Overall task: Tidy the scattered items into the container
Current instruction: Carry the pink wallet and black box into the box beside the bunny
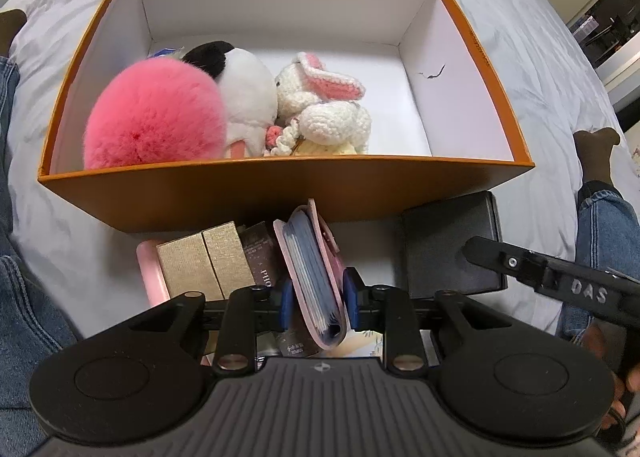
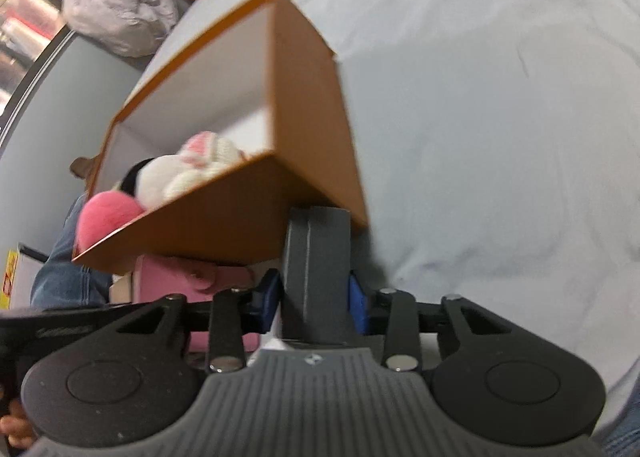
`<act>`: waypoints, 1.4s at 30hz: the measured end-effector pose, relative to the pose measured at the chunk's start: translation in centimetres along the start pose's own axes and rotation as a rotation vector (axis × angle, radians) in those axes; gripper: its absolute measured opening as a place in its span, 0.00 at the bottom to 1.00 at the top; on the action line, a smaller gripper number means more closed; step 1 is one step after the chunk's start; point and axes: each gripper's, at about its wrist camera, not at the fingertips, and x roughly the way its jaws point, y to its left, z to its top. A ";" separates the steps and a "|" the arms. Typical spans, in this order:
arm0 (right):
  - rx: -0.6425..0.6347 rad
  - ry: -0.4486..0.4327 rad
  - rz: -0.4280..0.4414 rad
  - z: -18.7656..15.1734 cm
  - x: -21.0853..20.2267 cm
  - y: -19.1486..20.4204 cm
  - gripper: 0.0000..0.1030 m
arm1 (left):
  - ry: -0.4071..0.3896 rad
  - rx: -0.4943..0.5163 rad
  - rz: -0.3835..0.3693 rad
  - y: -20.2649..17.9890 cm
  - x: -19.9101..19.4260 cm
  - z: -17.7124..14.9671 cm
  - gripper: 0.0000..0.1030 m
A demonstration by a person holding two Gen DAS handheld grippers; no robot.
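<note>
Bedsheet (image 2: pixel 500 97); wallet (image 1: pixel 316 277) left-view only.

Pale grey bed sheet (image 1: pixel 500 69), orange box (image 1: pixel 280 193), gold boxes (image 1: pixel 208 257), pink case (image 1: pixel 150 273) resting on it

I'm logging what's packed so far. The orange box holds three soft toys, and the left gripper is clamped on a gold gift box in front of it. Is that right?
Not quite. In the left wrist view the left gripper is clamped on the pink card wallet, not a gold gift box, which lies untouched beside it. The rest stands: the orange box holds three soft toys.
</note>
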 end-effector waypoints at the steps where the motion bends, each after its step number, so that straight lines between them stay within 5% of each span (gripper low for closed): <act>1: -0.033 -0.002 -0.014 0.0 -0.2 0.7 0.36 | -0.002 0.005 0.000 0.0 0.0 0.0 0.28; 10: -0.247 -0.037 -0.155 -0.4 -0.7 4.4 0.36 | -0.036 0.107 -0.043 -0.6 -1.2 -1.2 0.22; 21: -0.274 -0.136 -0.111 -0.7 -6.9 6.4 0.36 | -0.099 0.214 -0.128 -2.0 -6.7 -1.8 0.18; 35: -0.329 -0.355 -0.058 4.1 -11.5 10.4 0.36 | -0.299 0.146 -0.235 -1.5 -13.1 4.3 0.18; 42: -0.304 -0.274 -0.098 7.1 -6.4 10.2 0.36 | -0.220 0.065 -0.237 -1.4 -8.5 7.8 0.18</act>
